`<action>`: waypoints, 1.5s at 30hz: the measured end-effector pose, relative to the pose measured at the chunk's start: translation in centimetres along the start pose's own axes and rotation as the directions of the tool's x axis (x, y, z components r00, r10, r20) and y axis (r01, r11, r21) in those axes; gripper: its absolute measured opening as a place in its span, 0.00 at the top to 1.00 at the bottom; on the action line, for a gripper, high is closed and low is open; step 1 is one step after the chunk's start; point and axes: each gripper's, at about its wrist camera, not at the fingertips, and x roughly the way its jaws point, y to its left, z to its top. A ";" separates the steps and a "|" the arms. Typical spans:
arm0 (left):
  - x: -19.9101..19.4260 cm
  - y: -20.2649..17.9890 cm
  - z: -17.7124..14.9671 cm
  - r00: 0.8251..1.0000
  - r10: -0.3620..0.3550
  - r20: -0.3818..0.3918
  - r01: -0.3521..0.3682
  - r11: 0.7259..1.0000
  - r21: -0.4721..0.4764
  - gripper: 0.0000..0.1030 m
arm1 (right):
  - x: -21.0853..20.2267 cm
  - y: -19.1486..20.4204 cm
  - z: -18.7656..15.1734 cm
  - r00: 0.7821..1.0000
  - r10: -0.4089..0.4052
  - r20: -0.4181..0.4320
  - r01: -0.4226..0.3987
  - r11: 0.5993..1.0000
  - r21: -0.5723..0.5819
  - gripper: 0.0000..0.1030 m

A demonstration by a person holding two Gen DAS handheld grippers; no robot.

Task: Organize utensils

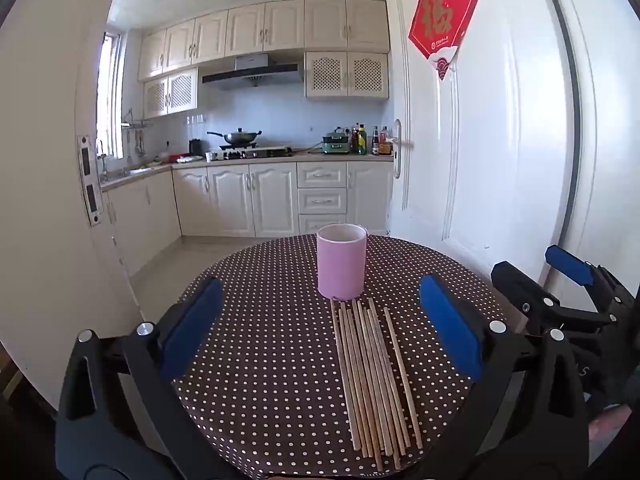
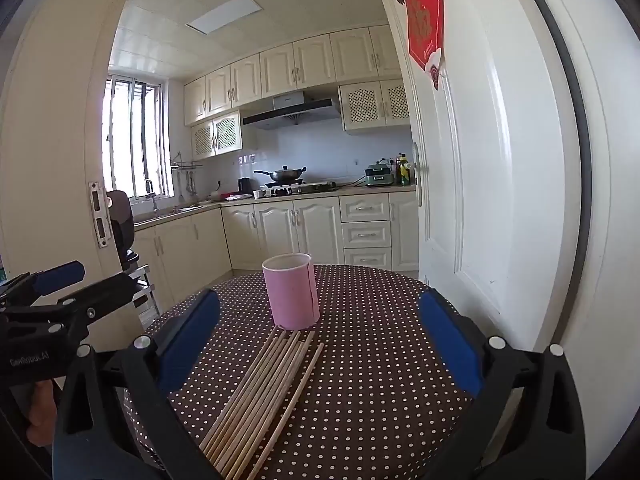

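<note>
Both tools wide open over the chopsticks, nothing picked up yet — the trouble starts at the first pinch.

I have the left gripper point(image 1: 320, 340) and the right gripper point(image 2: 320, 348) with jaws spread fully apart and empty, both hanging short of the tall pink cylindrical cup point(image 1: 342, 262), which stands upright on the brown white-dotted tablecloth point(image 1: 260, 360). The bundle of thin pale wooden chopsticks point(image 1: 372, 376) lies flat just in front of that cup, tips almost touching its base, one stick a little apart on the side away from the rest. My worry: the sticks are slim, round and packed tight, so a pinch may roll them, scatter the row, or catch several at once. Pushing forward could also nudge the cup, which looks light and easy to tip.
</note>
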 end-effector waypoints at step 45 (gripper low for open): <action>-0.4 -0.3 -0.3 0.999 0.041 0.014 -0.041 0.999 0.007 0.06 | -0.6 0.2 -0.2 1.000 -0.002 0.004 0.002 1.000 -0.005 0.07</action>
